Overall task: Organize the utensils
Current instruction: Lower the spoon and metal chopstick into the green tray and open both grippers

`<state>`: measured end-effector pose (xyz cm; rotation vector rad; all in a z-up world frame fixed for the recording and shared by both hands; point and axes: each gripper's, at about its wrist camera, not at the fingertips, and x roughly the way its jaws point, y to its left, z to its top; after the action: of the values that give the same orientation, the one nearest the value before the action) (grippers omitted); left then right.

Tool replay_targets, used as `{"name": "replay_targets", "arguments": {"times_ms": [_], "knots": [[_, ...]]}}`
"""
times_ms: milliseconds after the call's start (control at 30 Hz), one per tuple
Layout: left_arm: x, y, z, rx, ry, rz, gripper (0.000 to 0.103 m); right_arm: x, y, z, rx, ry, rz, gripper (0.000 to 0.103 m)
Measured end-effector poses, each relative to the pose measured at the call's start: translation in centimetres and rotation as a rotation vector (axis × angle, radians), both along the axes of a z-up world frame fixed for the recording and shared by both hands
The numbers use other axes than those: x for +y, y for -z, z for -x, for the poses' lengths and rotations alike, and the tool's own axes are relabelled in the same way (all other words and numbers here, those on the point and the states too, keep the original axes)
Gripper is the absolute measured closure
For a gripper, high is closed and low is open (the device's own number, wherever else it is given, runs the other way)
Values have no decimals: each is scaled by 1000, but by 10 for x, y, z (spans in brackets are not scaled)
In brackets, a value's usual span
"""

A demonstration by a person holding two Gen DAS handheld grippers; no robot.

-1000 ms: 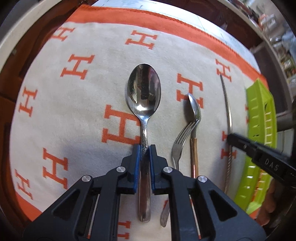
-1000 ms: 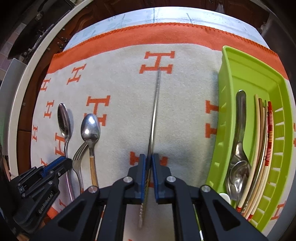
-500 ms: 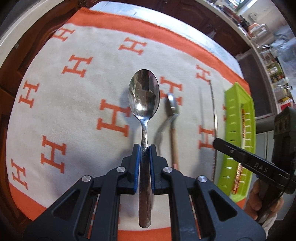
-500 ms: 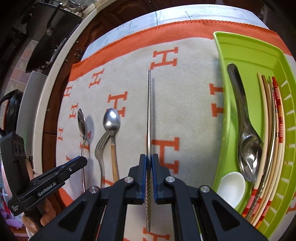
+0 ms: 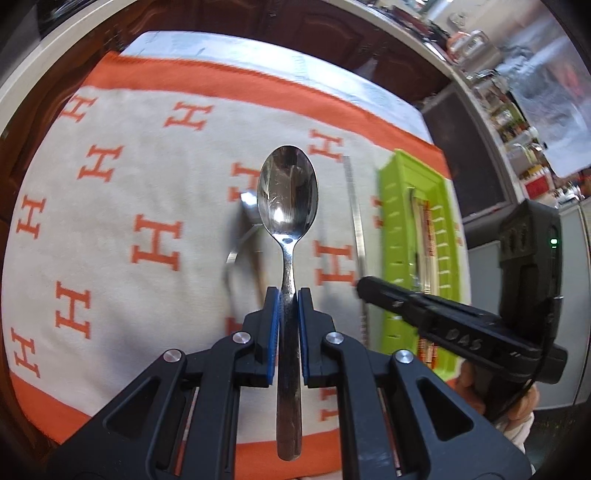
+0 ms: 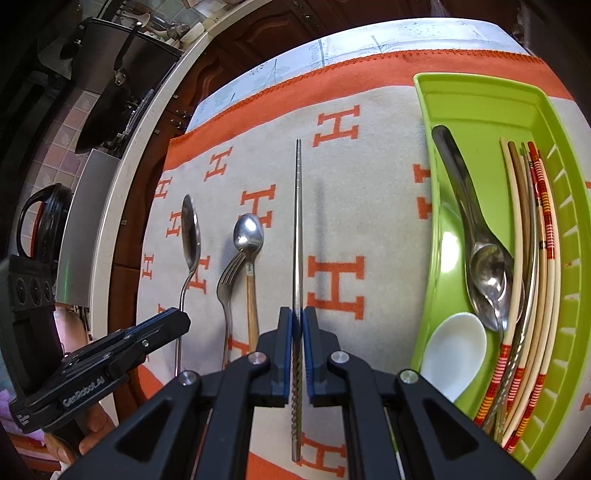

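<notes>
Light: bright daylight on your cloth [image 6: 369, 184] | Shadows: soft, just right of chopstick [image 6: 297, 229] | Glare: on spoon [image 5: 287, 195] bowl, tray [image 6: 476, 110] floor | Blur: your left view smeared | Edges: heavy fisheye bend, dark corners

A cream cloth [image 6: 373, 206] with orange H marks and an orange border spreads below both tools, dark wooden cabinet doors [image 5: 295, 26] stand beyond its far edge, and 1 dark pan [image 6: 107, 92] hangs far left.
</notes>
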<state>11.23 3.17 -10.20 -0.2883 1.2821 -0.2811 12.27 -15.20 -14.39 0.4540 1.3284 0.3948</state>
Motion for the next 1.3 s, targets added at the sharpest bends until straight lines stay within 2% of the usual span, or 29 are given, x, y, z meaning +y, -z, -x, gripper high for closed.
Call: {"name": "replay_targets", "arguments": {"times_ms": [233,467,667,800,900,1100,1300], "knots": [[-60,-35,-2,-56,119,41,96,-12,-16,13,-40,10,-56,98],[-136,-63,-8,-105,228,62,96,-54,-51,32,-125,87,-54,98],[-185,-44,-12,-73,264,24,96,-105,-52,43,-123,200,11,98],[-199,-15,-16,-29,270,-22,96,-127,-36,49,-81,251,72,97],[-204,-3,-13,-26,297,-64,96,-133,-27,52,-64,259,103,97],[-202,-15,-3,-79,338,-126,91,-132,-14,48,-26,261,175,96],[-179,-21,5,-79,314,-175,86,-128,-17,52,-20,256,142,96]]}}
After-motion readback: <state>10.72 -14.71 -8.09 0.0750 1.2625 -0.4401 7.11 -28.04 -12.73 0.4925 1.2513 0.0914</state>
